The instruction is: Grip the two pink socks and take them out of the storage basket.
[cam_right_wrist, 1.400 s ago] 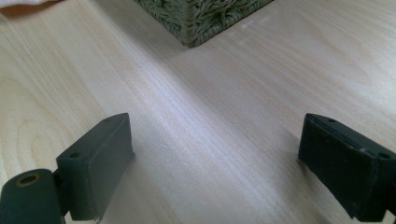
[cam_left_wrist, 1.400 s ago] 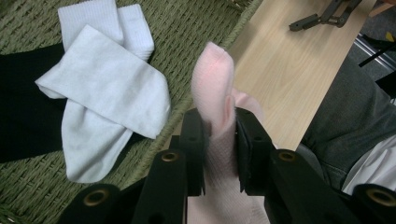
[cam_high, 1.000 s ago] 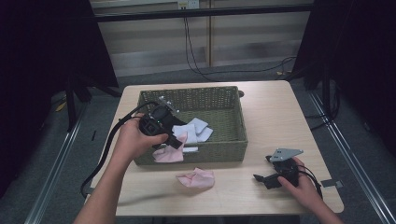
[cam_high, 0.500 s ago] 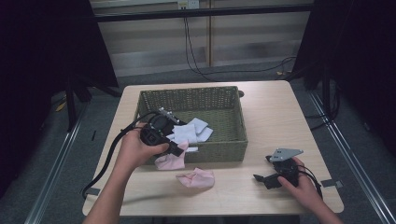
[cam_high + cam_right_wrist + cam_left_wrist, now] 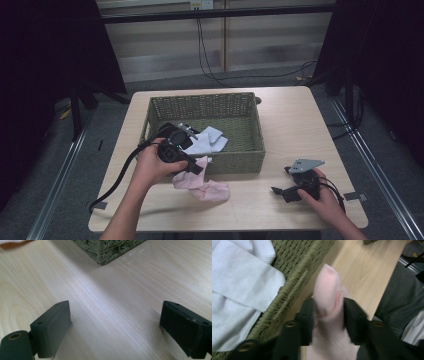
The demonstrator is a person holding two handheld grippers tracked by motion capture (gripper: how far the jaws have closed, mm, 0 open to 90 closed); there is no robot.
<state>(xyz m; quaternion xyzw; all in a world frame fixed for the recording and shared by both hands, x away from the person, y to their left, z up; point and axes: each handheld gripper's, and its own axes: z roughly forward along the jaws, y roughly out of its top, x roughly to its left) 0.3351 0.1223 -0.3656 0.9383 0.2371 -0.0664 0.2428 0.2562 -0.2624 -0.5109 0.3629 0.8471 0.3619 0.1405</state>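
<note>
A soft pink sock point(image 5: 328, 315) lies rumpled at lower centre of the high view, against the basket's point(image 5: 235, 162) front wall. The left gripper point(image 5: 328, 312), jaws just opening, still brackets it loosely. The right gripper point(image 5: 115, 325) rests wide open, empty, on the table point(image 5: 105, 302).

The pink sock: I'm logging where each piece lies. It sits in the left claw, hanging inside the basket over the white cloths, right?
Not inside. The left gripper view shows the pink sock between the left claw over the table, outside the basket.
</note>
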